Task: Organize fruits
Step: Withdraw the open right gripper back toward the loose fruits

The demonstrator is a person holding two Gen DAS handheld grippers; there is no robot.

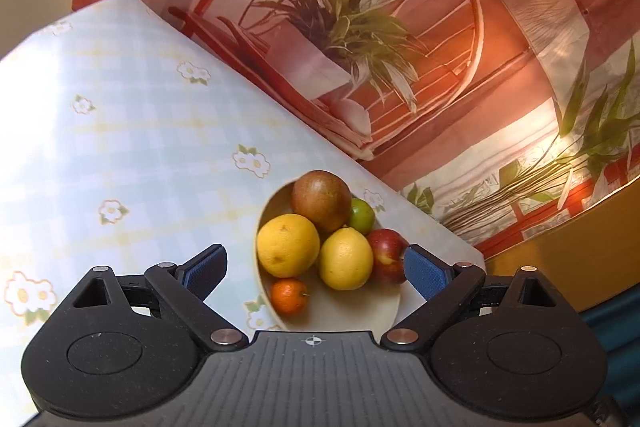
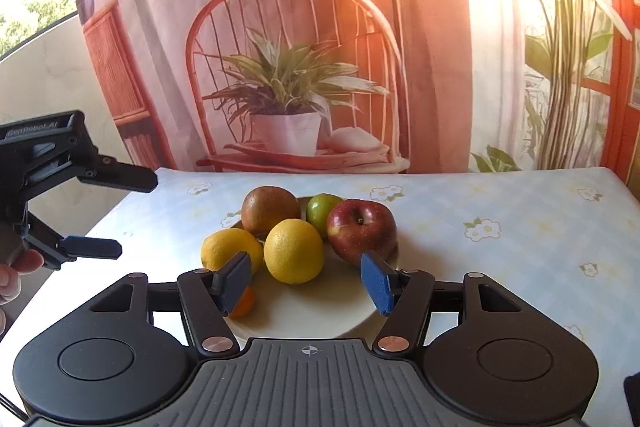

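Six fruits are being kept on the cream plate (image 2: pixel 320 315) on the floral tablecloth (image 2: pixel 500 219), the red apple (image 2: pixel 362 229) at its right. Both the left gripper (image 1: pixel 316 273) and right gripper (image 2: pixel 306 281) are being held wide apart, empty, near the plate.

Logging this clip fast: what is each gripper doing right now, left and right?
Left gripper: open, holding nothing, above the plate of fruit.
Right gripper: open, holding nothing, jaws apart in front of the yellow citrus.

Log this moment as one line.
left gripper: open, empty | right gripper: open, empty | six fruits on plate | none lifted yet
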